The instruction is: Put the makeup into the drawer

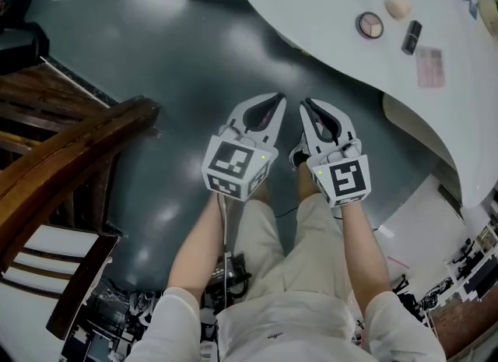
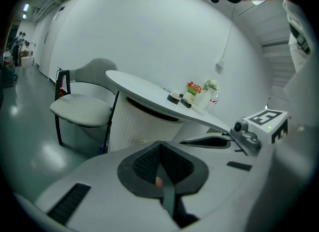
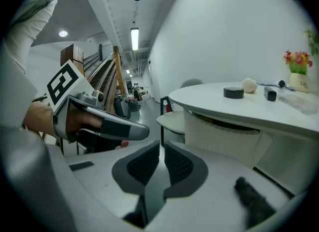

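Four makeup pcs: round compact point(image 1: 369, 25), beige sponge point(image 1: 398, 7), black tube point(image 1: 411, 37), pink palette point(image 1: 429, 67); L gripper point(image 1: 279, 98), R gripper point(image 1: 305, 103) closed

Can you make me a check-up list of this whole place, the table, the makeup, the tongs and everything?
Surface: white curved table, mostly bare.
Job's things: round compact, beige sponge, black lipstick, pink palette, all on the table.
Clutter: flowerpot on the table.
Grippers: left tongs shut, empty; right tongs shut, empty; both above the dark floor.
Cables: thin cable running down from the left tongs.
Surroundings: wooden furniture, white chair.
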The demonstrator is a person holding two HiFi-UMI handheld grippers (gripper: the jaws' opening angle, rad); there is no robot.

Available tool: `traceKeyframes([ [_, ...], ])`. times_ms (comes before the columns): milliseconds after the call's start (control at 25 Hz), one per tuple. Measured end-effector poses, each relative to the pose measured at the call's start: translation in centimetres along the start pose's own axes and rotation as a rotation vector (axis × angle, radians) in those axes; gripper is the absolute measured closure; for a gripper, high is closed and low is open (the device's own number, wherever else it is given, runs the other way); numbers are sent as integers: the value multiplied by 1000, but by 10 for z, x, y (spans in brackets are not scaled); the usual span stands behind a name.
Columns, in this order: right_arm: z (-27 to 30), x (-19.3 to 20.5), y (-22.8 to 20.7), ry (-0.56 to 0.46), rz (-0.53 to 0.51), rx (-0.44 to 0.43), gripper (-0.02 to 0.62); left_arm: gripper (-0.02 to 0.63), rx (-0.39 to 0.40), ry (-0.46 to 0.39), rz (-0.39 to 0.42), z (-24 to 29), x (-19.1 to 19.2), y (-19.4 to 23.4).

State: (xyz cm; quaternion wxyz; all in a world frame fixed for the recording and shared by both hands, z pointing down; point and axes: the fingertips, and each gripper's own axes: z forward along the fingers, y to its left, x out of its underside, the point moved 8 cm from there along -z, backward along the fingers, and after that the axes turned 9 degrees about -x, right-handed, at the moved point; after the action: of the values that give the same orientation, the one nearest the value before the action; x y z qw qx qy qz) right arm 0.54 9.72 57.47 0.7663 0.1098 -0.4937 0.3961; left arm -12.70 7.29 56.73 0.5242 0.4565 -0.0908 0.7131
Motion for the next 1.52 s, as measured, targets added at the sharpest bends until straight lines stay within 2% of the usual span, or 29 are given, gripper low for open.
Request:
traceKeyframes([
  [240, 25, 20, -11, 33, 59, 40, 514, 598, 7, 15, -4, 28, 2, 17],
  [480, 46, 41, -31, 56, 90, 143, 470, 598, 7, 28, 5, 41, 7, 29],
  [720, 67, 63, -55, 64, 86, 246, 460, 597, 15, 42, 1, 50, 14, 35],
  [960, 89, 70, -81, 83, 18, 303, 460, 597, 18, 60, 21, 59, 17, 43],
  [1360, 104, 67, -93, 111, -72, 245, 504, 598, 15, 84, 9, 61, 26, 51],
  [1520, 103, 67, -97, 101, -45, 222, 537, 597, 8, 82, 5, 61, 26, 57],
])
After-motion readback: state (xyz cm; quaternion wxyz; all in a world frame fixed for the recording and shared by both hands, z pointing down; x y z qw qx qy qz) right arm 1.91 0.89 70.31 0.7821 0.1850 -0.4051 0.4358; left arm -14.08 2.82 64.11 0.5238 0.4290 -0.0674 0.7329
